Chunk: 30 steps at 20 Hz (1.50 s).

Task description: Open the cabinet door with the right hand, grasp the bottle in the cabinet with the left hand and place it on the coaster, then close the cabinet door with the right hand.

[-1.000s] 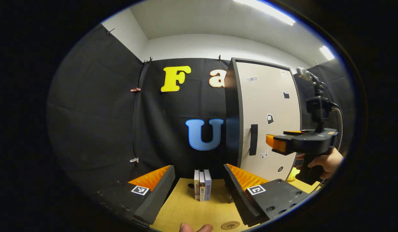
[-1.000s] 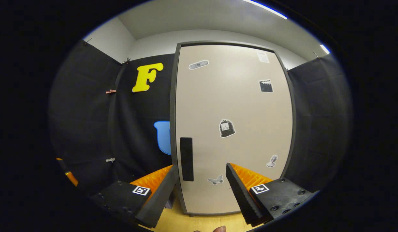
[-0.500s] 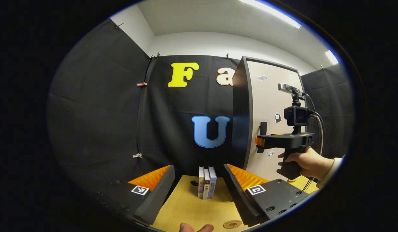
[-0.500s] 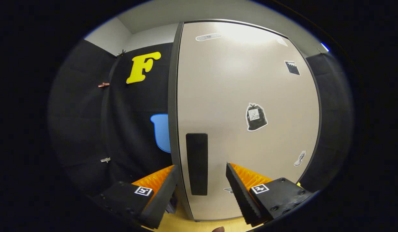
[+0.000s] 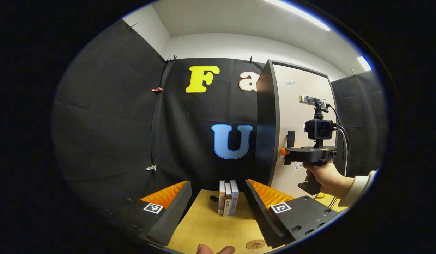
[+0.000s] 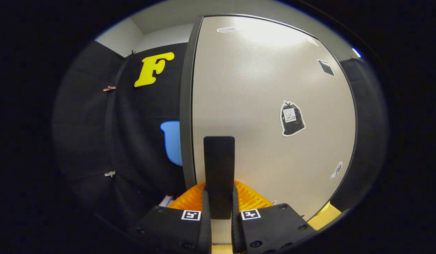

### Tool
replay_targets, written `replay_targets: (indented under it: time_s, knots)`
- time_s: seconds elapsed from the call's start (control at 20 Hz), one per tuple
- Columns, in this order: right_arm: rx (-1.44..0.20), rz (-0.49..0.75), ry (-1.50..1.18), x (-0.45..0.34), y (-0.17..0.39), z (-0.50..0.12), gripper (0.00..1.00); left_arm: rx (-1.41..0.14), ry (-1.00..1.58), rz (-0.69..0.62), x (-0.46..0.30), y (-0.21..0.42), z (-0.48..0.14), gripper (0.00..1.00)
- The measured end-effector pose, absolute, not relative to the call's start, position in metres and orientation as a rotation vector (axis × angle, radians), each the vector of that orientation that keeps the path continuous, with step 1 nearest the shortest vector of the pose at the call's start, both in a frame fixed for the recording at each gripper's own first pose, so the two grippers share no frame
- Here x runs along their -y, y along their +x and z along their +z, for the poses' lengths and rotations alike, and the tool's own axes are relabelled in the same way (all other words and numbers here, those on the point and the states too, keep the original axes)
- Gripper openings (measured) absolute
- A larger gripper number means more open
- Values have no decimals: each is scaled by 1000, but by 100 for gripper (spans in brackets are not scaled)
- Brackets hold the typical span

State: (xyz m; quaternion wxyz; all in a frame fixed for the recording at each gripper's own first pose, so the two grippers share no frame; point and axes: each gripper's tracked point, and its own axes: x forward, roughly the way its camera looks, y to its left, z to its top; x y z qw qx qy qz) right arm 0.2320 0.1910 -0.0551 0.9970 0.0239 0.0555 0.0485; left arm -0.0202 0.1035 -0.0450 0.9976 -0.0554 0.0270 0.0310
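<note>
The right gripper point(image 6: 219, 208) clamps the cabinet door's handle point(image 6: 219, 173); a steady outward pull along the hinge arc should open it, while the left gripper point(image 5: 218, 197) waits spread and empty.

My right hand-held gripper point(image 6: 219, 211) has both fingers pinched together on the door handle point(image 6: 219, 165). My left hand-held gripper point(image 5: 218, 199) is spread wide, holding nothing.
</note>
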Motion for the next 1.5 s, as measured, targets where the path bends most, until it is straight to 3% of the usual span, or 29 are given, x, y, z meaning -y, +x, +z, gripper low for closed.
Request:
replay_targets:
  time_s: [0.05,0.1,0.95,1.5]
  knots:
    - [-113,105,55,-192,231,-54,14,-56,-112,59,-102,-21,-46,94]
    - [-114,118,62,-192,229,-53,19,-56,-111,57,-101,-22,-45,94]
    - [-149,367,93,-171,135,-29,19,-23,-113,102,-77,-42,-31,95]
    - [-139,360,65,-143,111,-24,19,12,-105,39,-35,-24,-12,94]
